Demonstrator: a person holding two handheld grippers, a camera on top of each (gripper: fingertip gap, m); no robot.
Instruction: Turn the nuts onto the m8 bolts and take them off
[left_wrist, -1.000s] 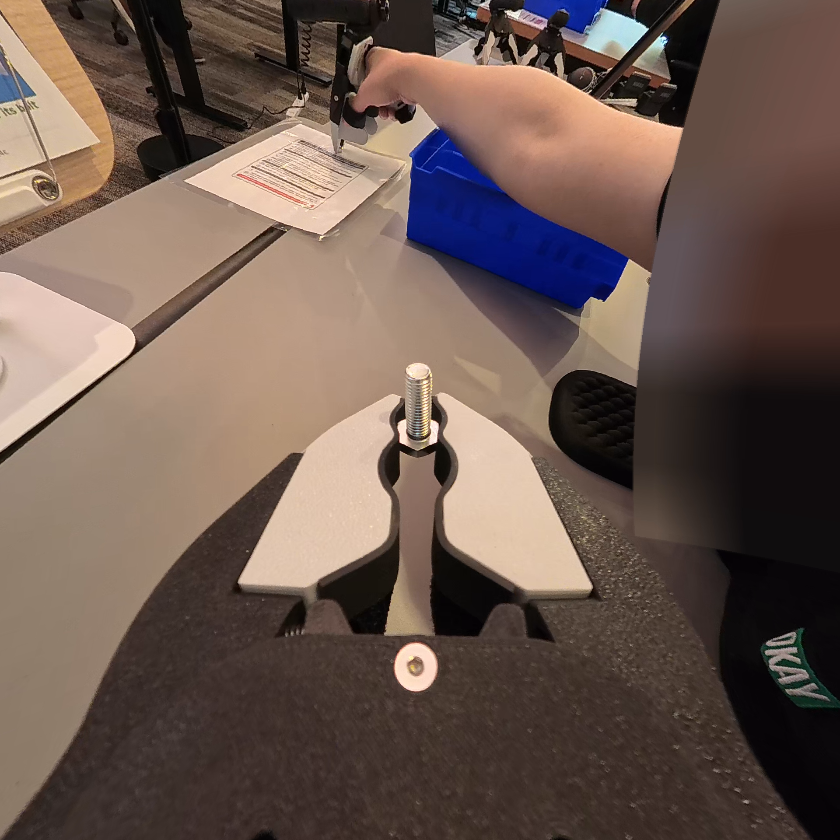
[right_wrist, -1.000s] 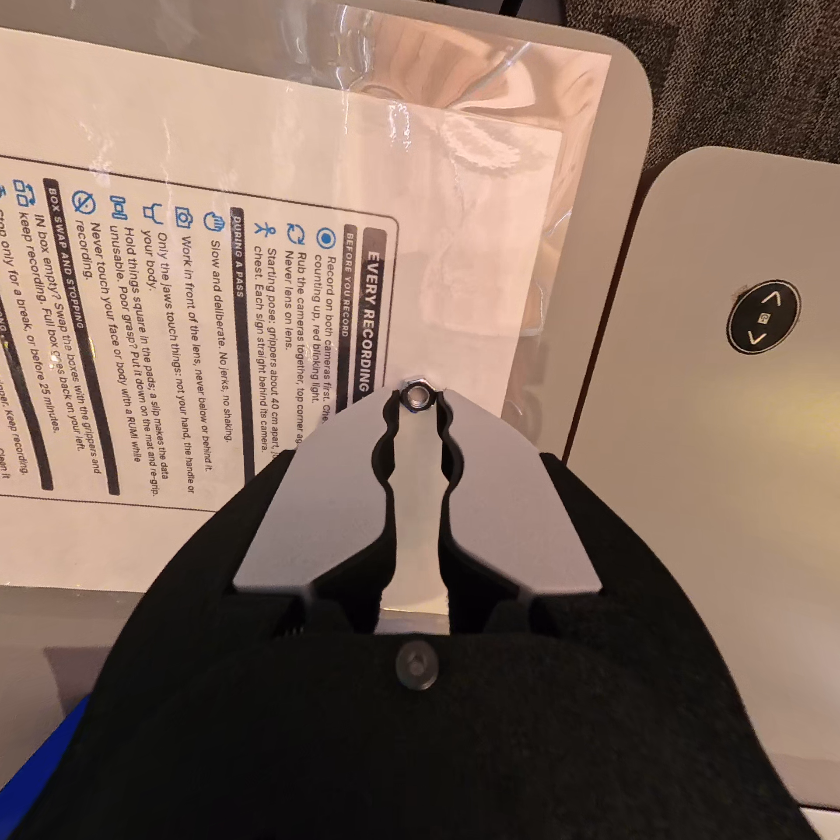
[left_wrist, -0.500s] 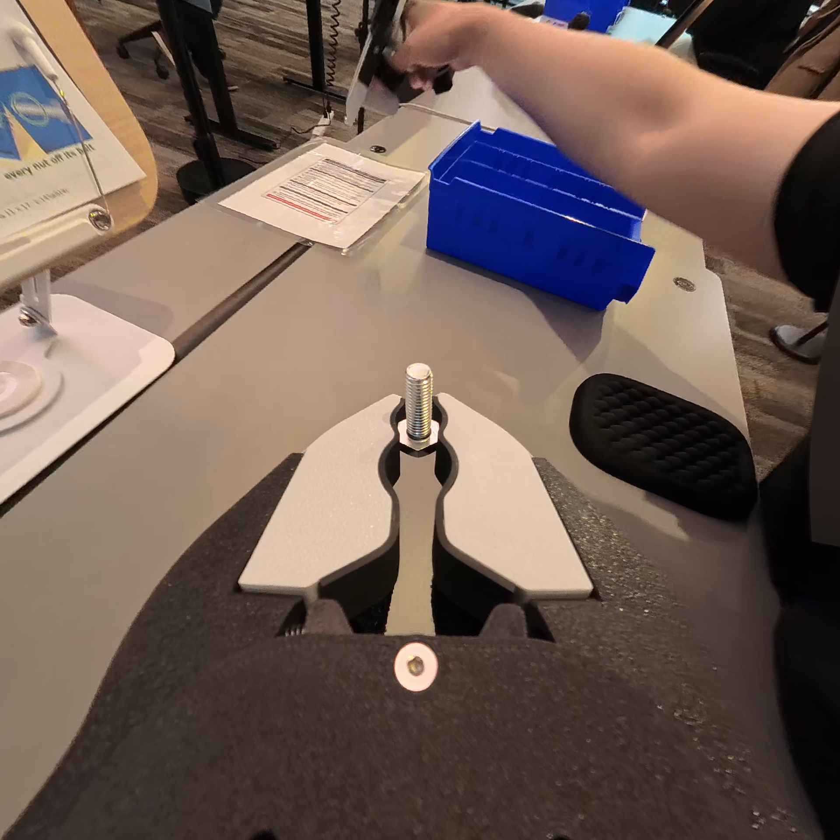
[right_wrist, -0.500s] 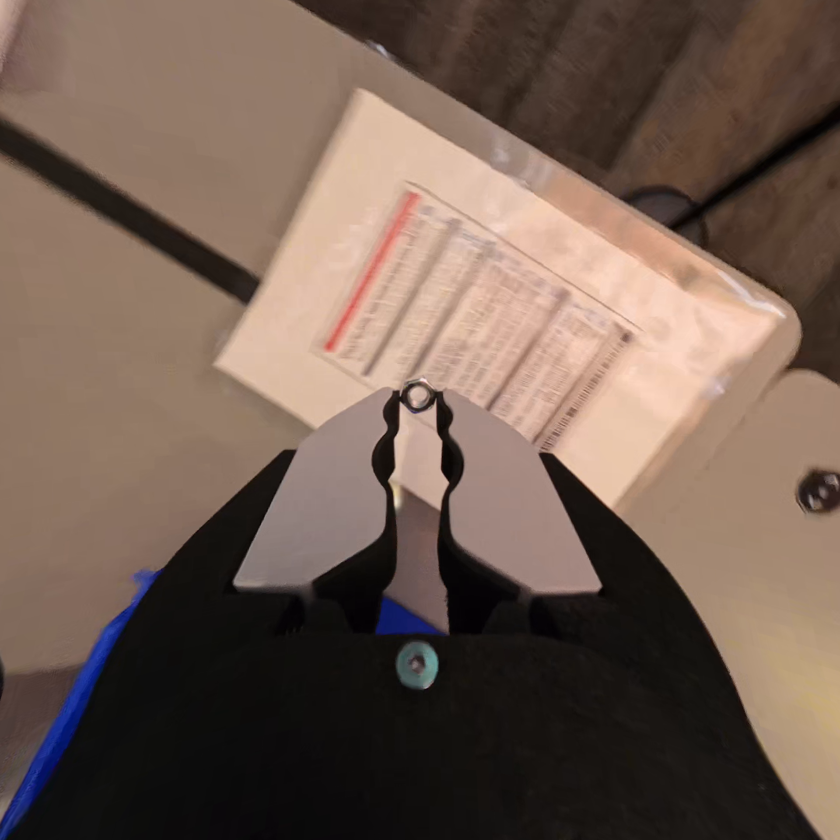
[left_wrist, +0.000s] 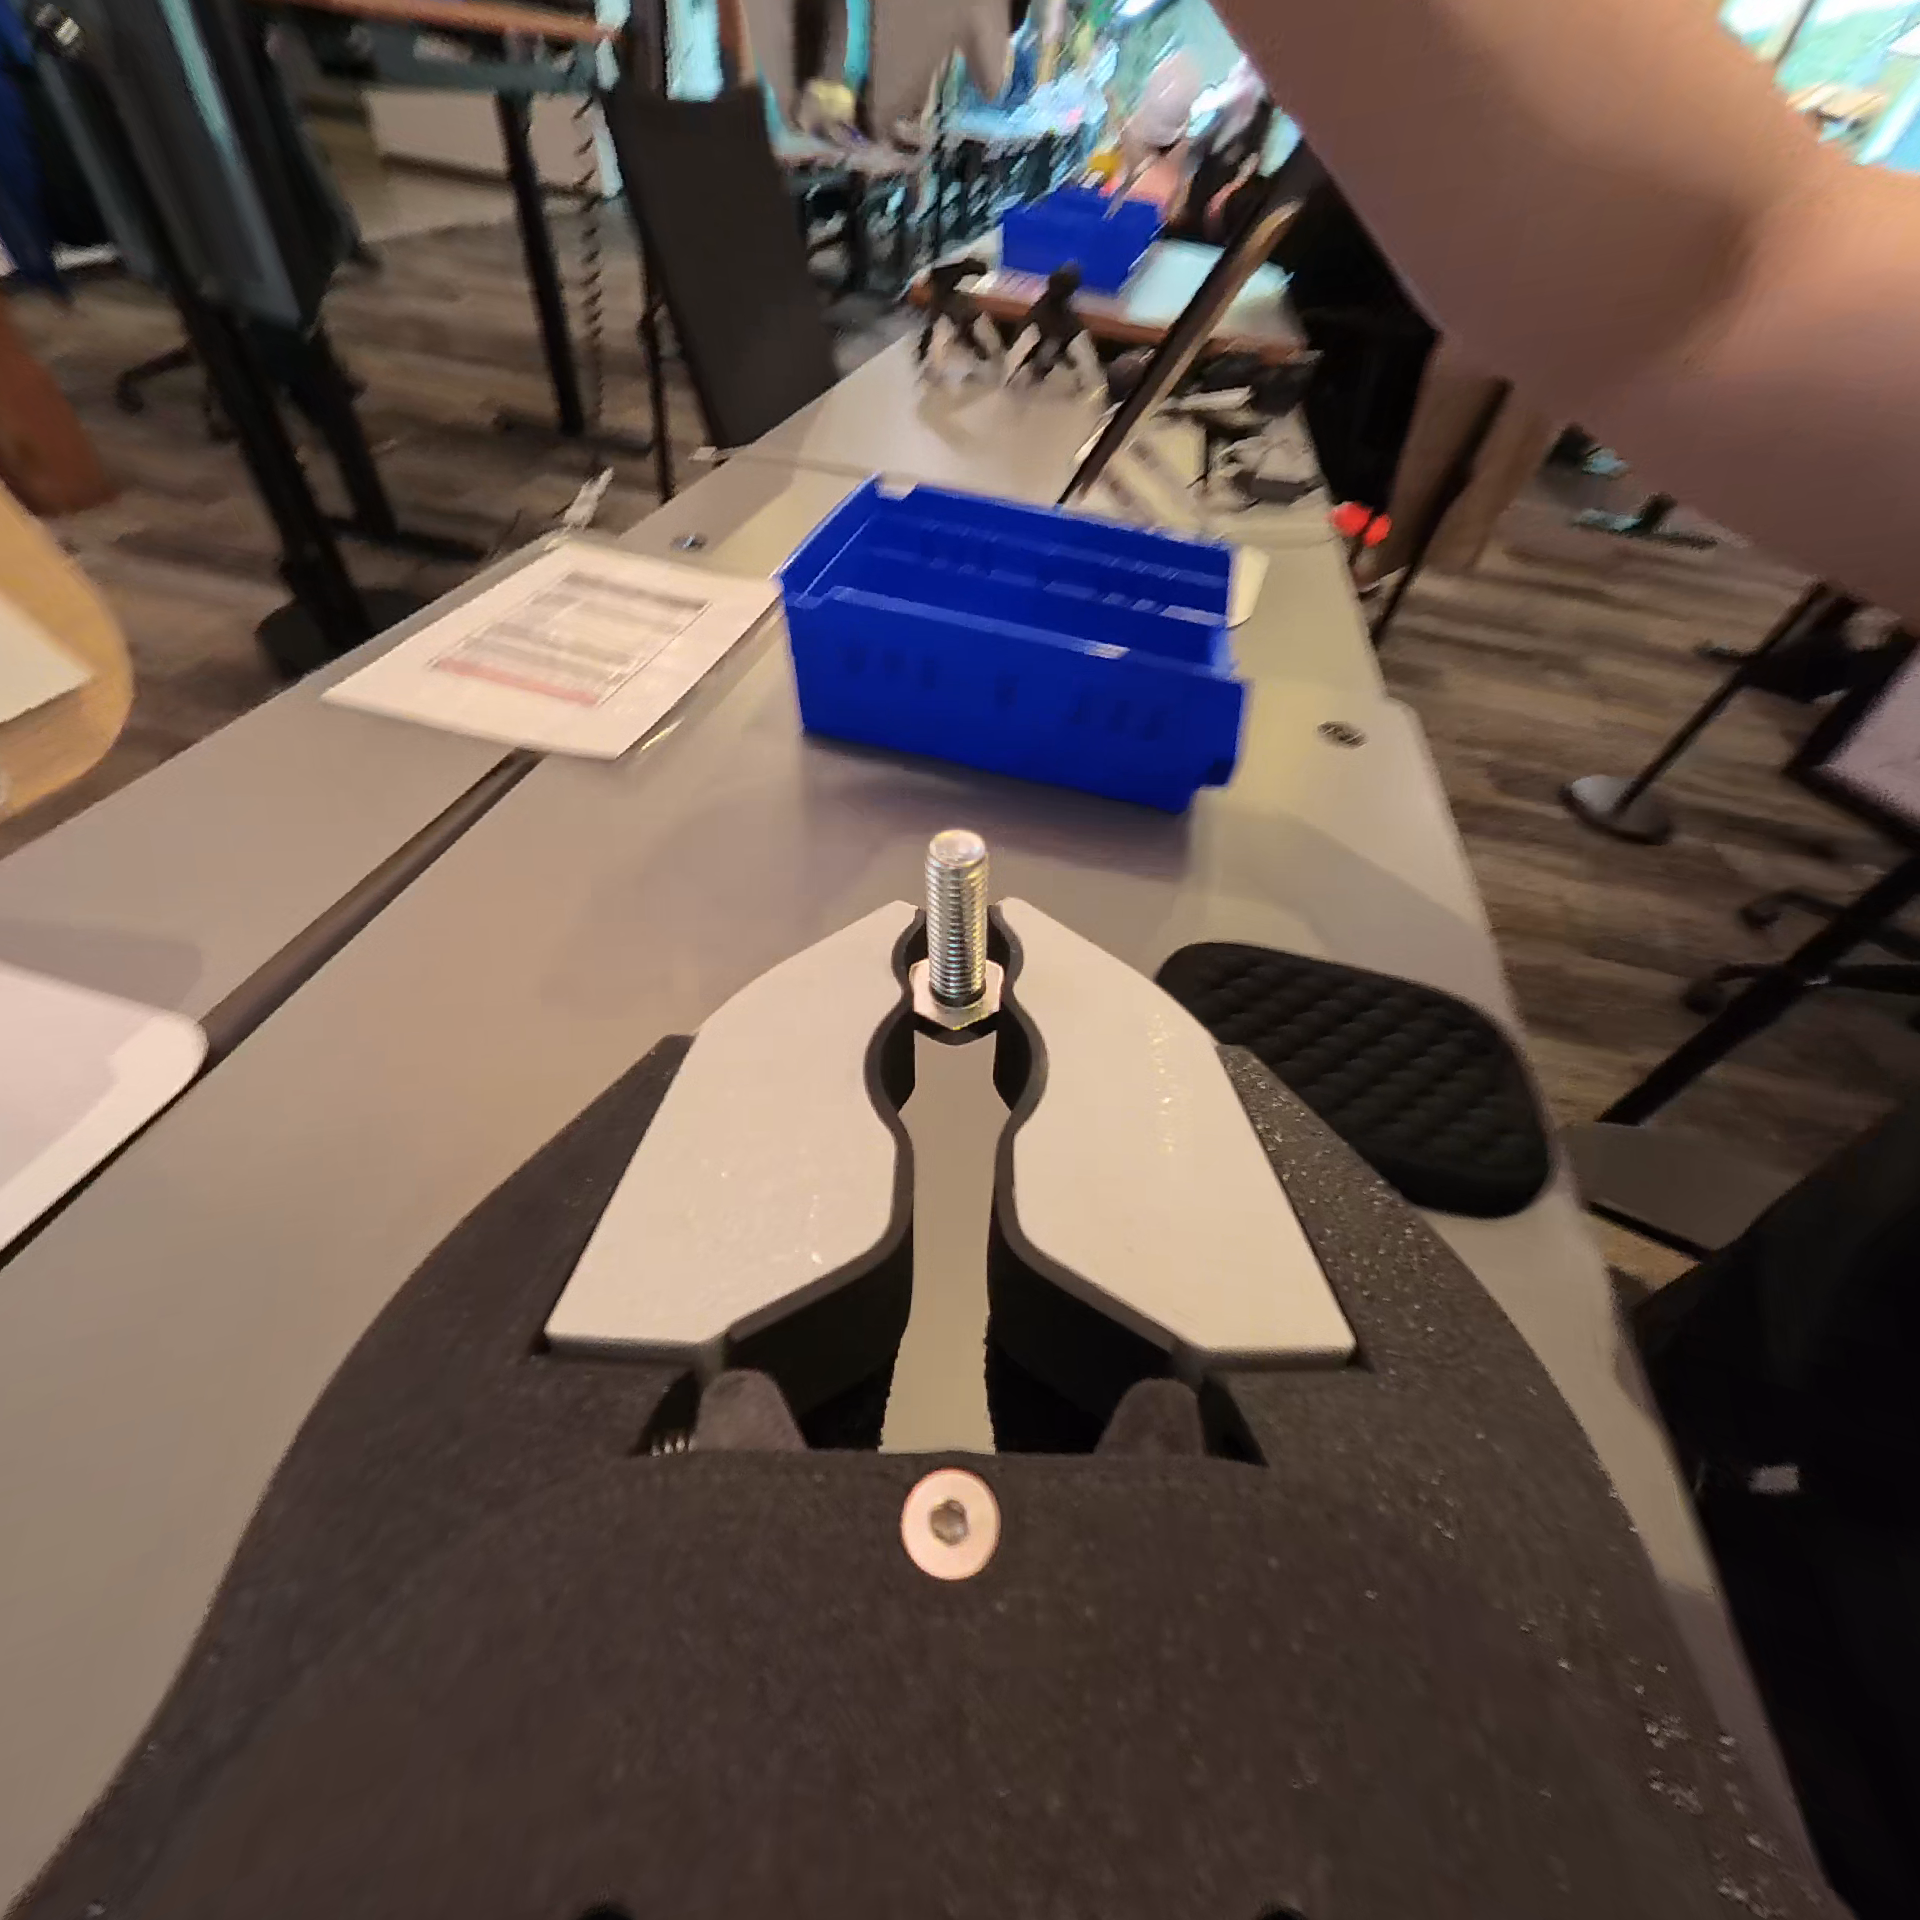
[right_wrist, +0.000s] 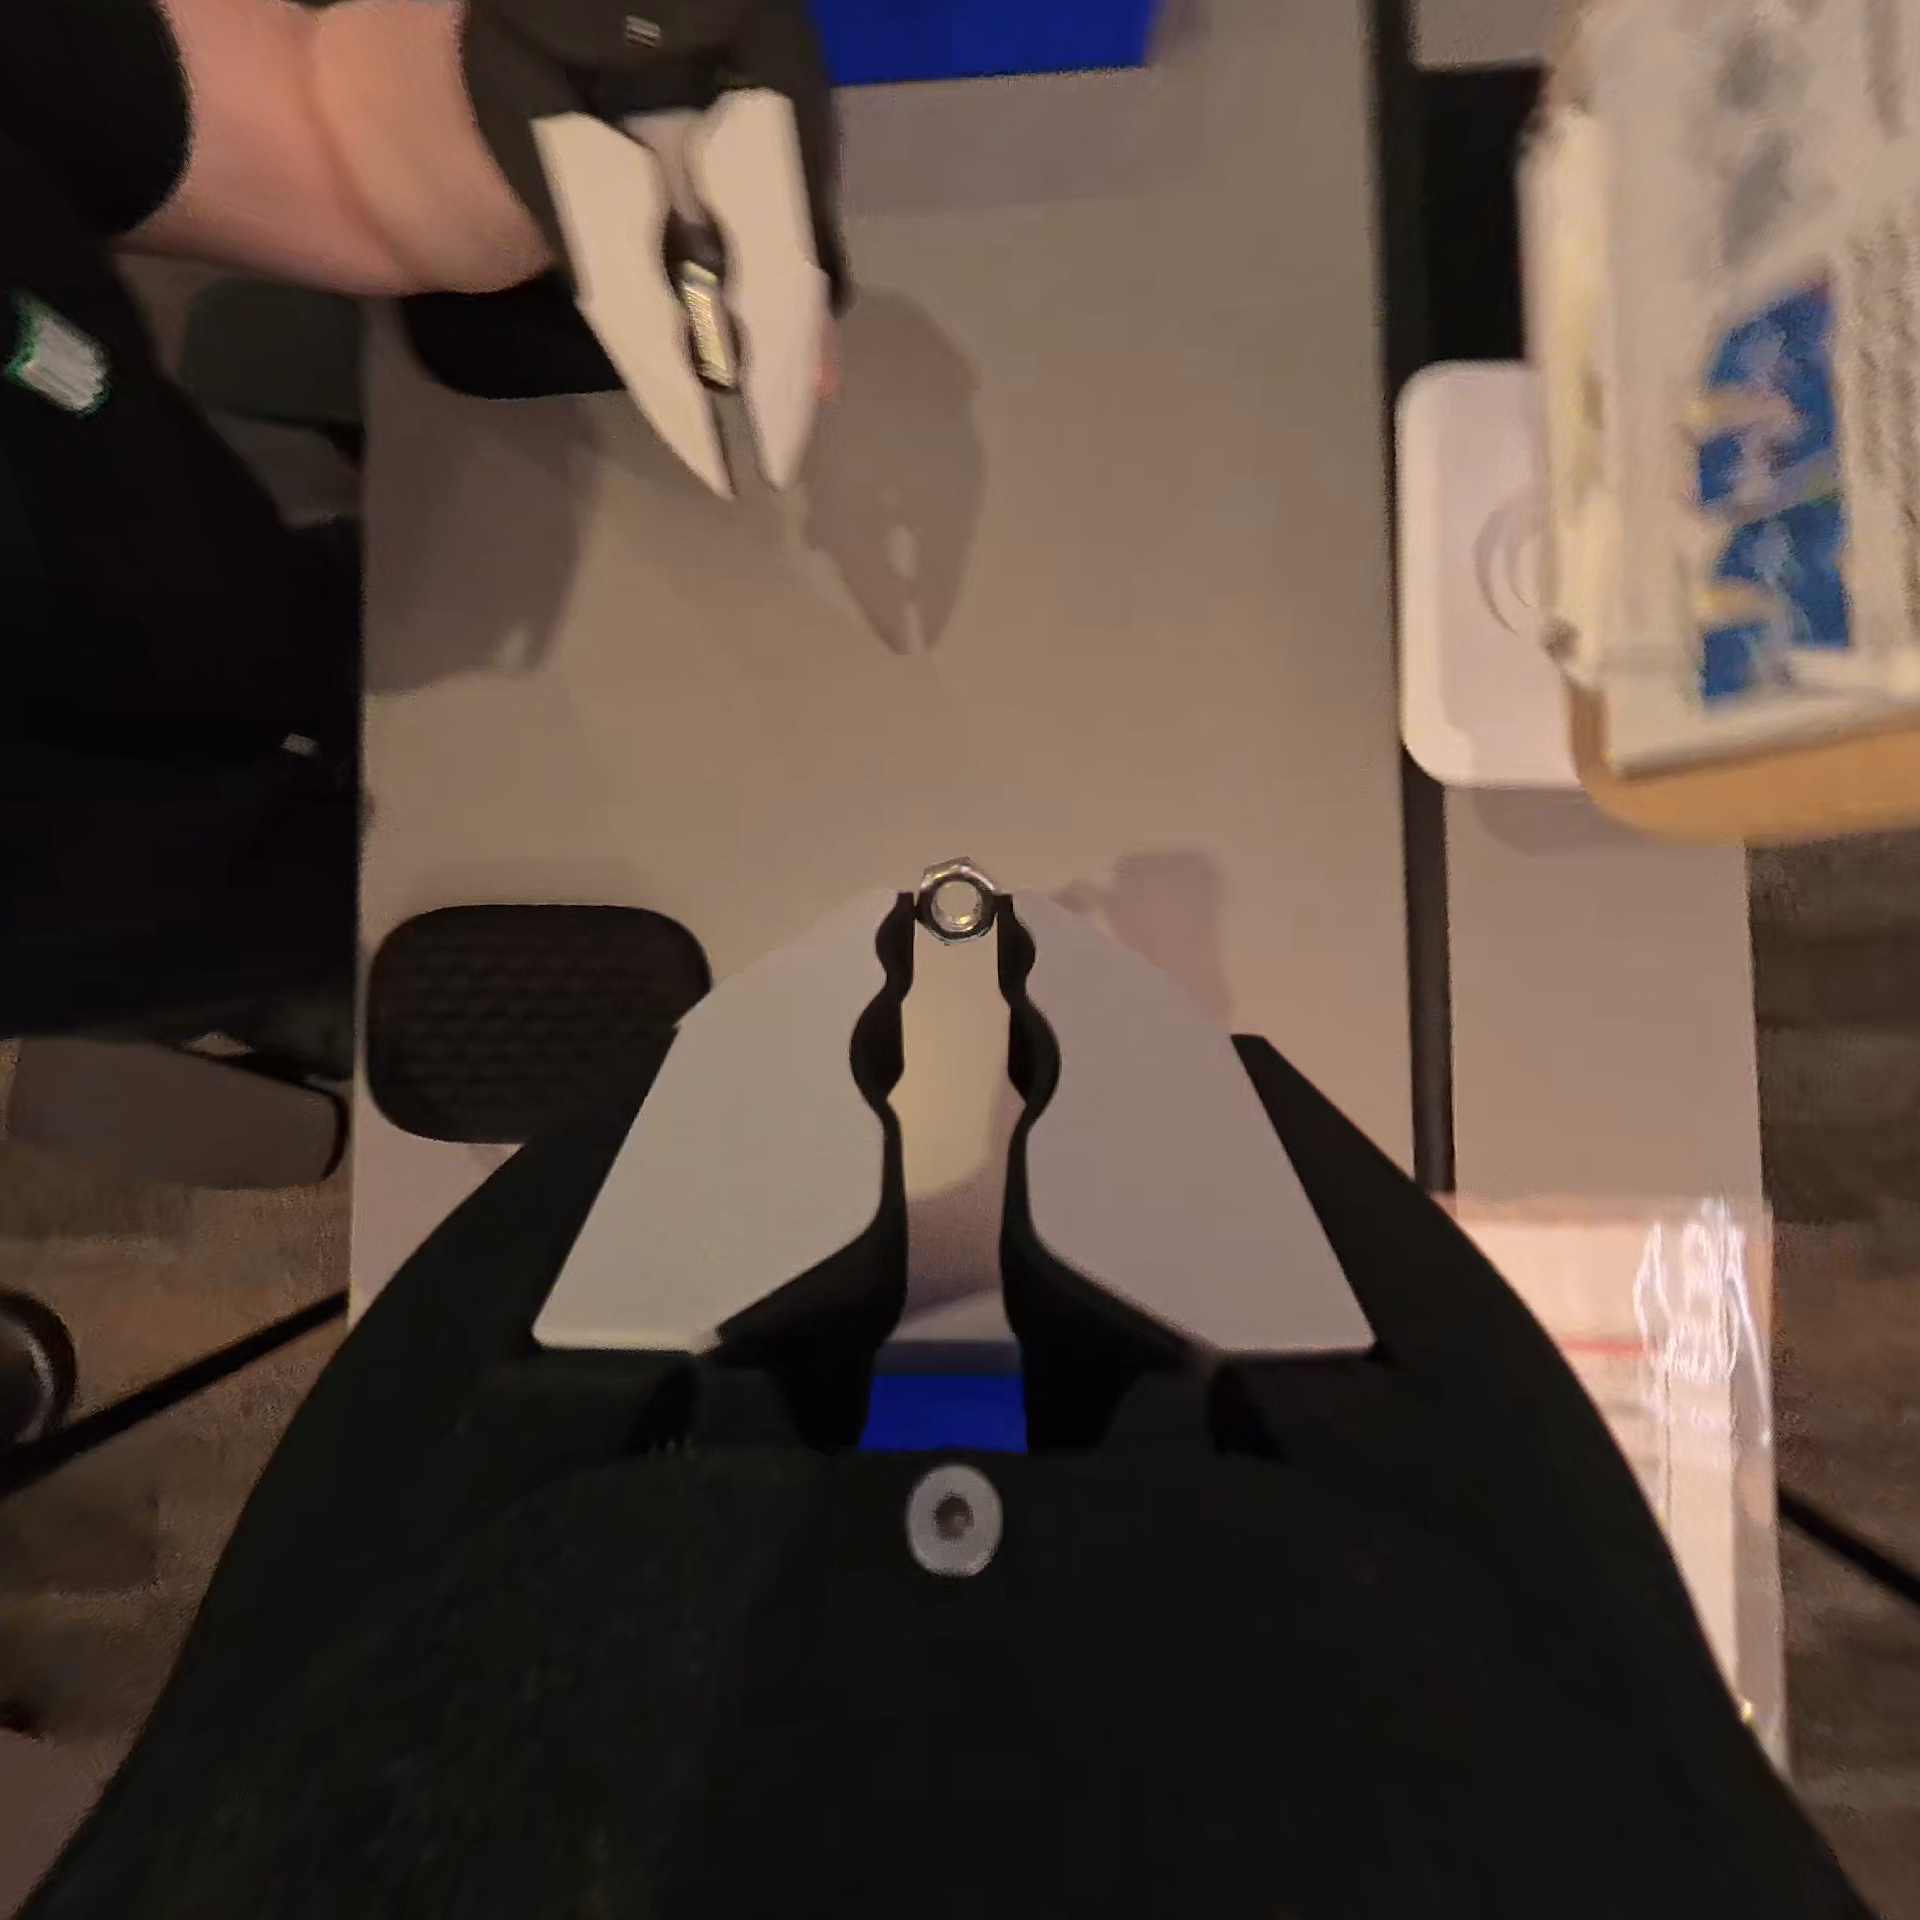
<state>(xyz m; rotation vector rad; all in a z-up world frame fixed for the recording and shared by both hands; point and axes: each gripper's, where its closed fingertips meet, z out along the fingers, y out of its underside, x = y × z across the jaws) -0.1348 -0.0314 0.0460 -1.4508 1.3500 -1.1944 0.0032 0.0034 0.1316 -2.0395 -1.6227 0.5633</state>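
**Nut and bolt held apart, threading not yet begun**

A nut (right_wrist: 958, 902) is pinched at the tips of the right gripper (right_wrist: 958, 914), above the grey table (left_wrist: 644, 935). The bolt (left_wrist: 956, 925) is clamped upright by its head in the left gripper (left_wrist: 954, 966). No nut is seen on its thread; joining and removal are judged outstanding.

Bright threaded metal bolt (left_wrist: 956, 914) and shiny metal nut (right_wrist: 958, 902) against a smooth matt grey bench (left_wrist: 520, 997); glossy blue plastic bin (left_wrist: 1013, 665), clear-sleeved paper sheet (left_wrist: 566, 644), dimpled black pad (left_wrist: 1361, 1070).
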